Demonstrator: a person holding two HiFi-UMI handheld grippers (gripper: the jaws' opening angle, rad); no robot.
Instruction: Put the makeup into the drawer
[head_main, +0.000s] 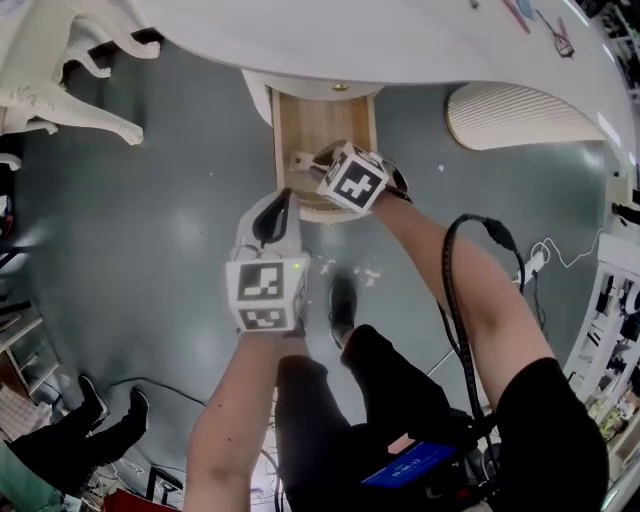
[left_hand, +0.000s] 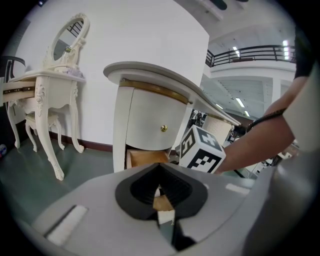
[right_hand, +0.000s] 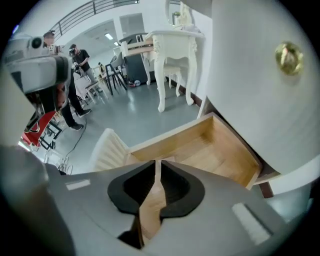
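Starting with the largest item, a smooth grey-green floor (head_main: 140, 260) is recorded across most of the head view. A white cabinet with a curved top (head_main: 420, 40) is seen along the upper edge of that view. An ornate cream dressing table with an oval mirror (left_hand: 47, 95) is noted at the left of the left gripper view, well apart from the cabinet. A cream ribbed panel (head_main: 515, 115) is seen at the upper right of the head view, just beside the cabinet.

An open drawer of pale wood (head_main: 320, 125) is found drawn out from the cabinet at upper centre of the head view. Above it, in the upper right of the right gripper view, a closed white front with a round brass knob (right_hand: 289, 58) is seen.

The right gripper (right_hand: 156, 167) is held over the drawer, pointing steeply down into it. Its fingers are brought together at the tips and nothing is gripped between them; only drawer wood is seen through the slit behind the tips. The left gripper (left_hand: 159, 187) is held lower in the head view, near the drawer's front left corner. Its fingers are likewise nearly closed, and nothing is held.

The place of the makeup cannot be told. The drawer floor is shown as plain wood in the right gripper view, and the remainder is covered by the right gripper in the head view.
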